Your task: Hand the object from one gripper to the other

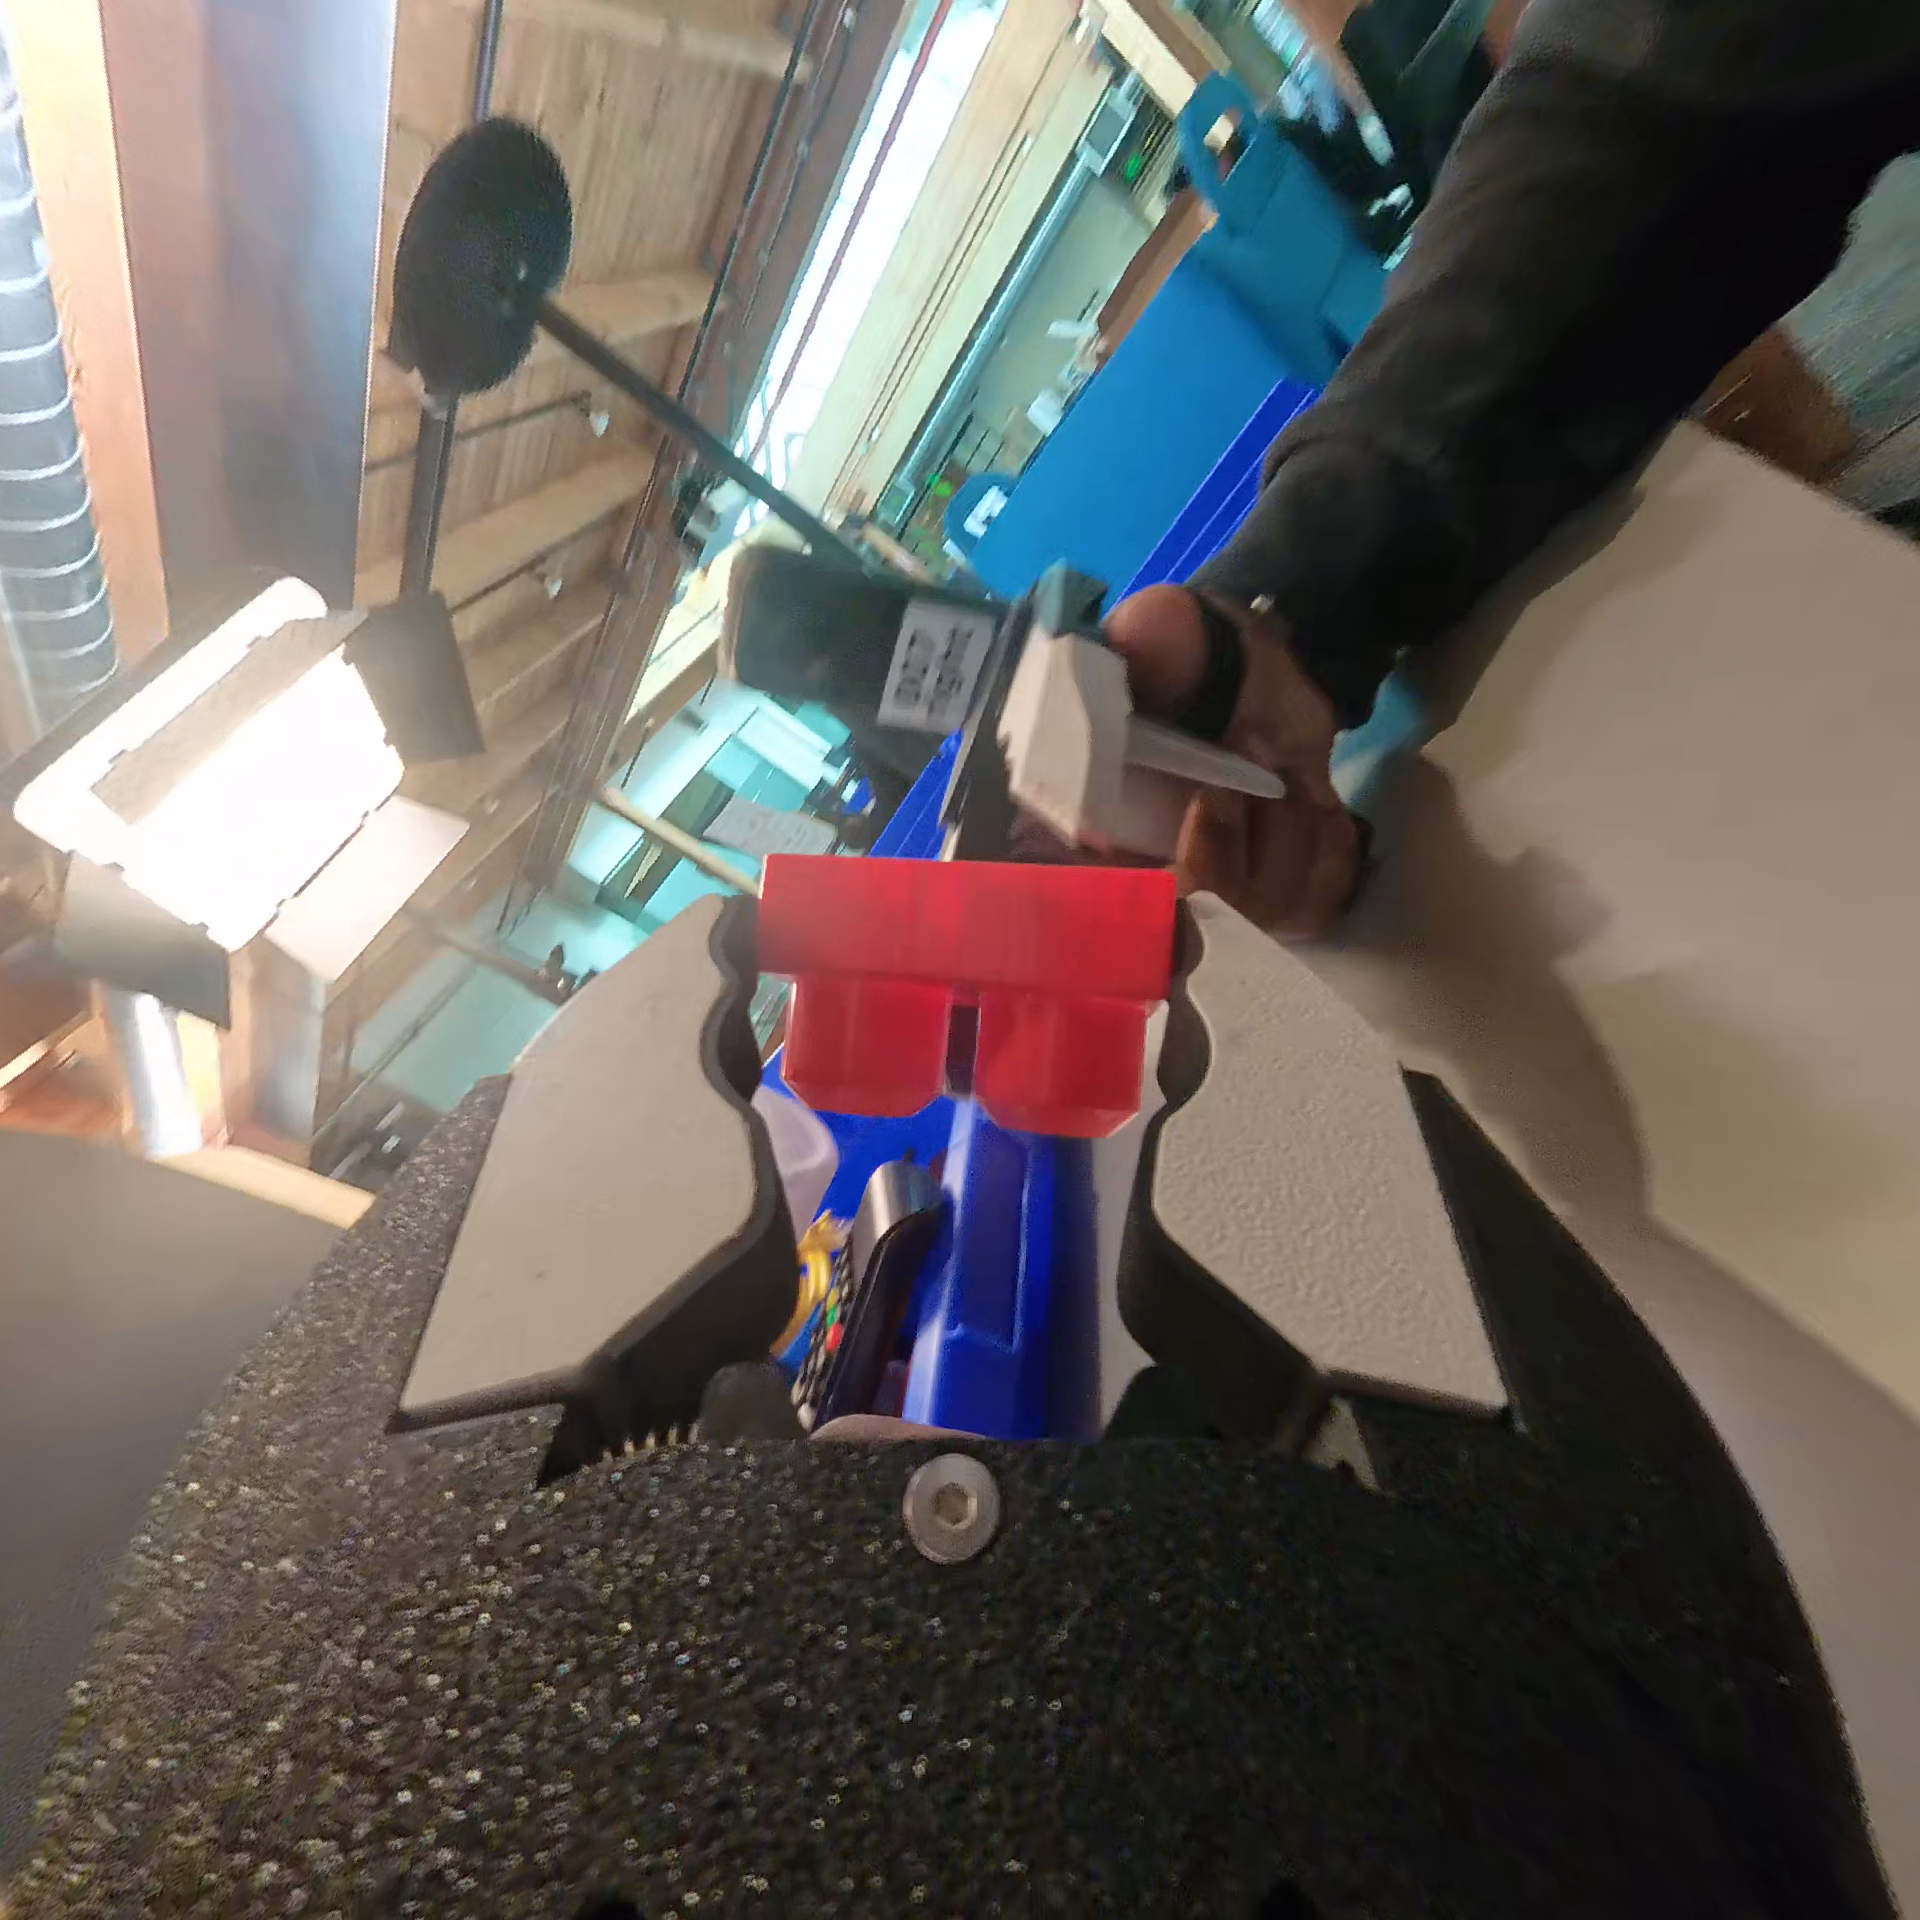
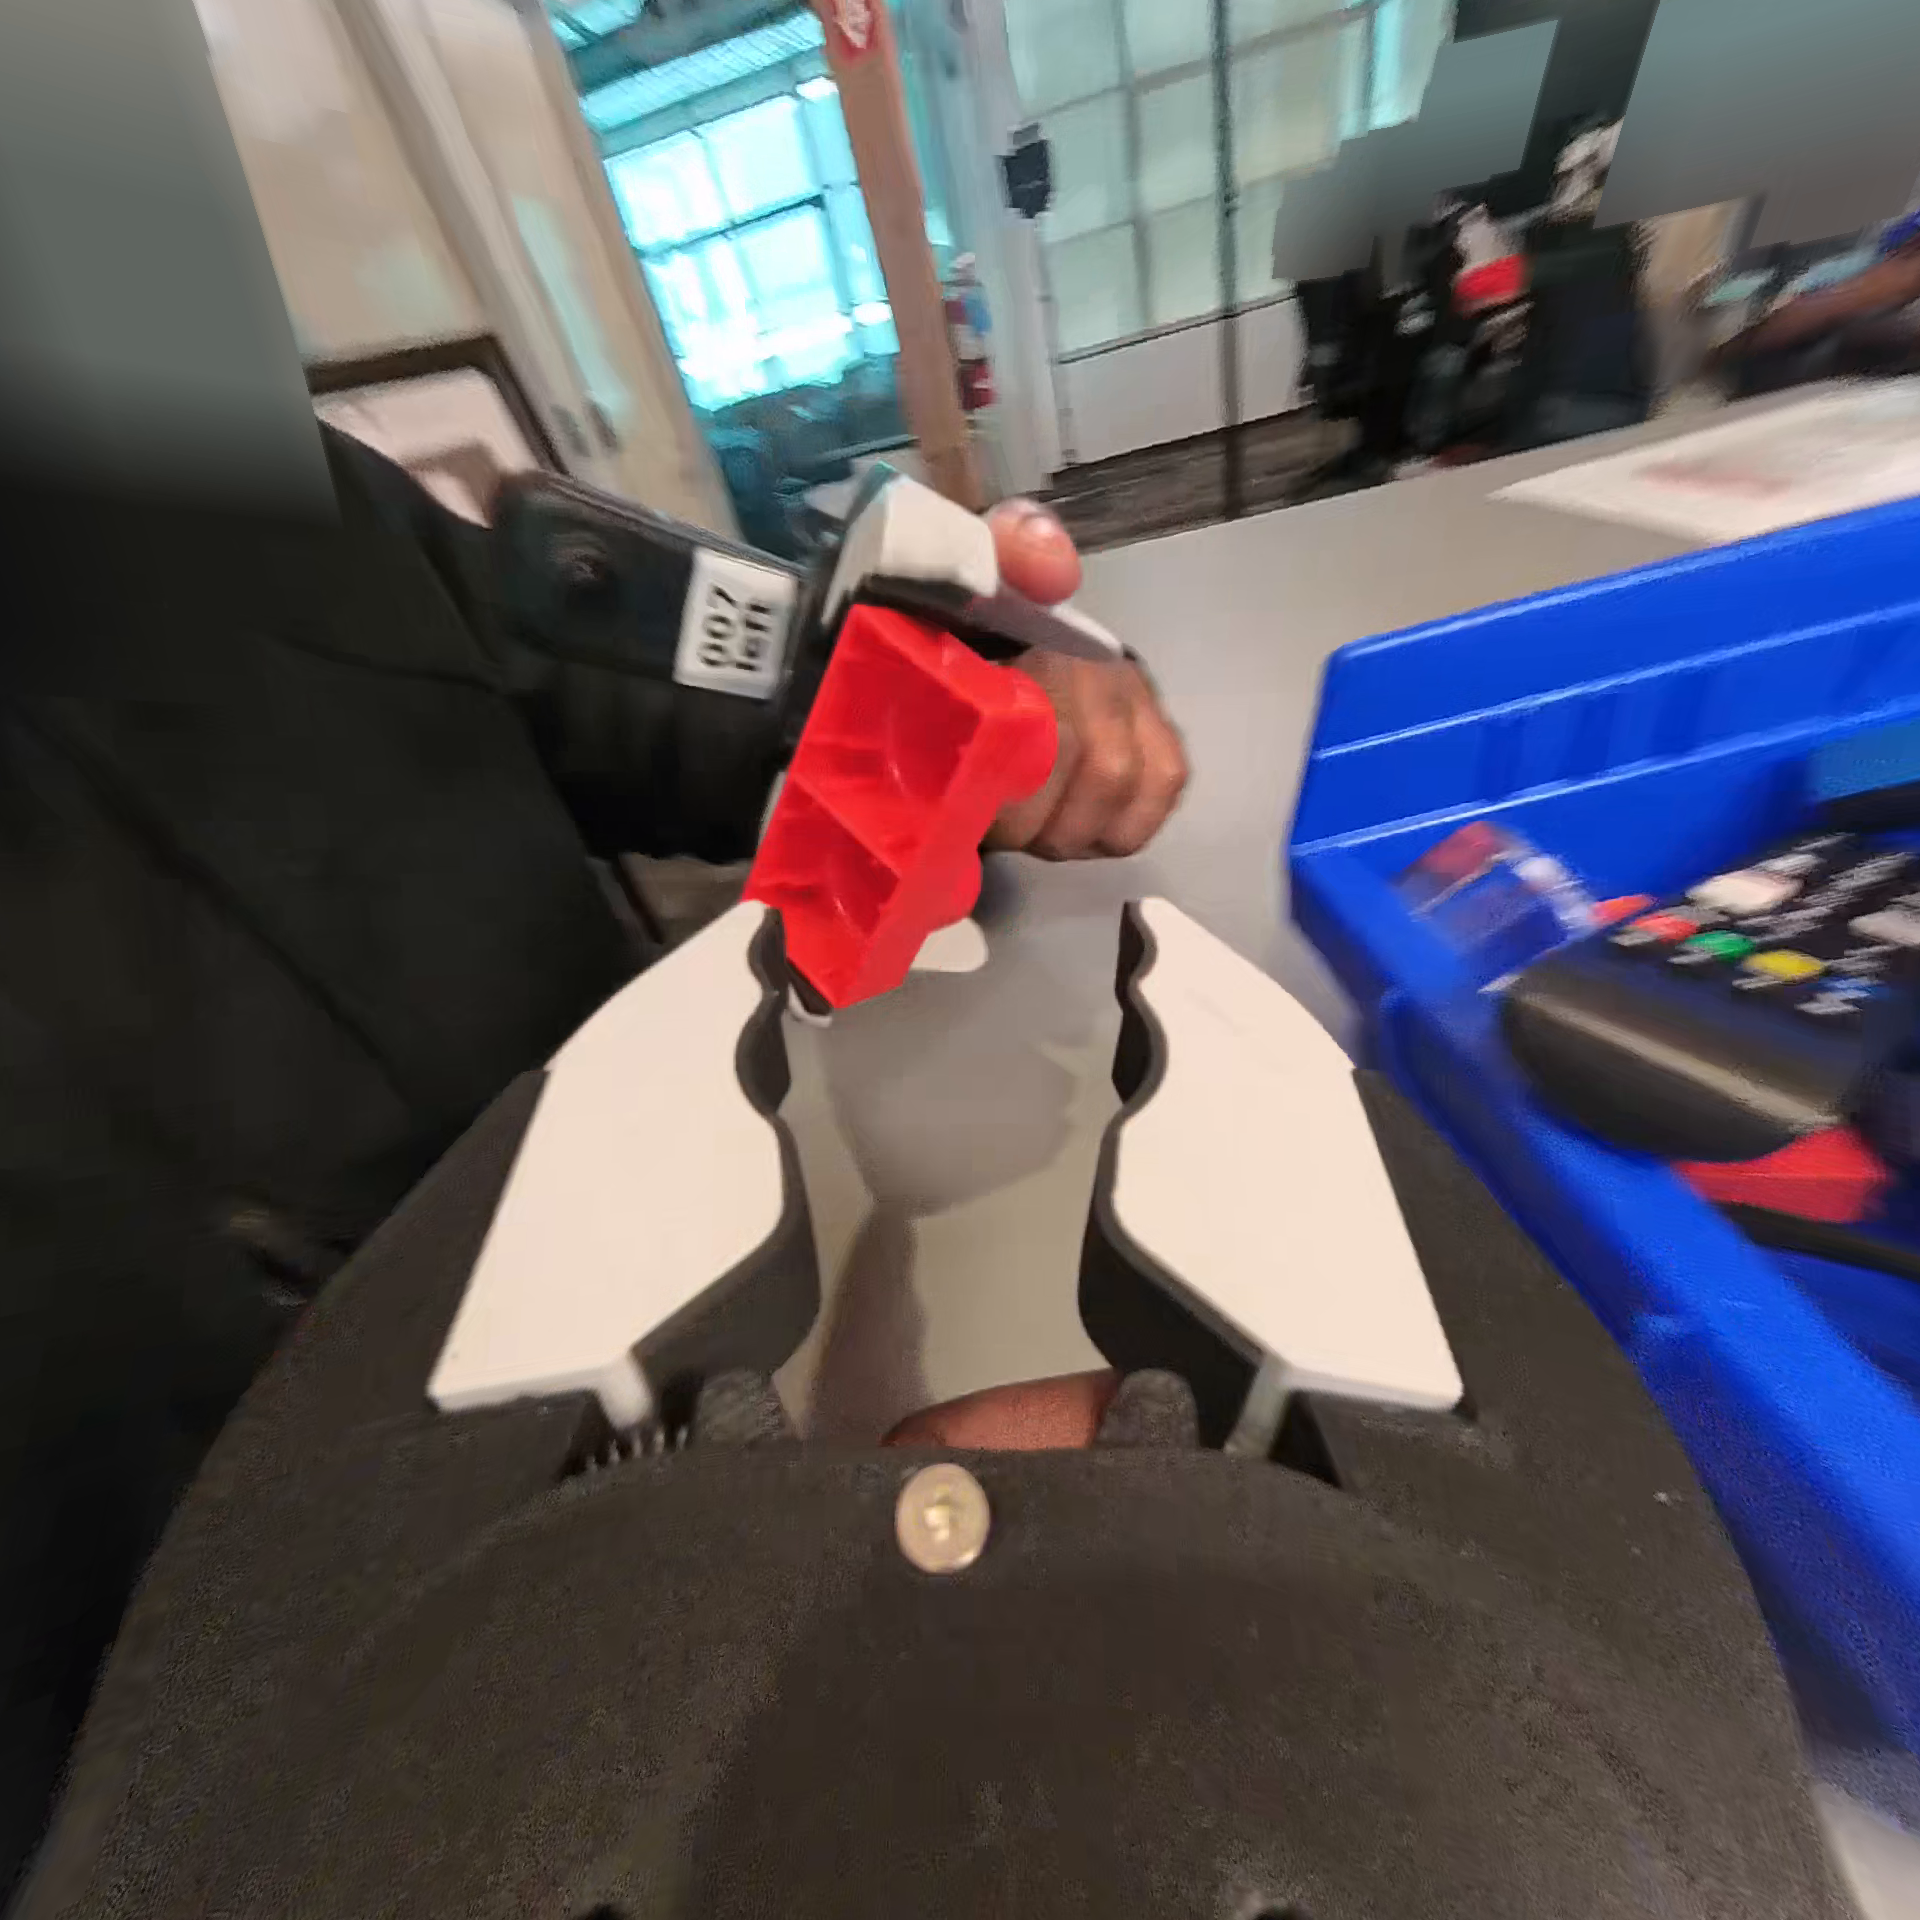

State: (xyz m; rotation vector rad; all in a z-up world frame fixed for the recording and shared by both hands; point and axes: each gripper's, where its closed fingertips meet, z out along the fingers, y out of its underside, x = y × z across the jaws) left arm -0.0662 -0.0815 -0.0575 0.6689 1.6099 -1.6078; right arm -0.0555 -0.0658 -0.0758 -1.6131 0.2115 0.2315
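One red block (image 1: 961,987) pinched in left claw (image 1: 966,935); right claw (image 2: 945,961) spread, empty.

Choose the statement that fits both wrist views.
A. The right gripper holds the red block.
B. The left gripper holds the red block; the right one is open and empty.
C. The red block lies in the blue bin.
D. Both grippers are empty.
B: the red block sits clamped between the jaws of the left gripper, while the right gripper stands open with nothing between its jaws.

Your block (image 1: 961,971) is plain bright red. Your tongs (image 2: 945,945) are pale grey with black pads. The bin (image 2: 1621,727) is blue, the bench (image 2: 1226,623) grey.
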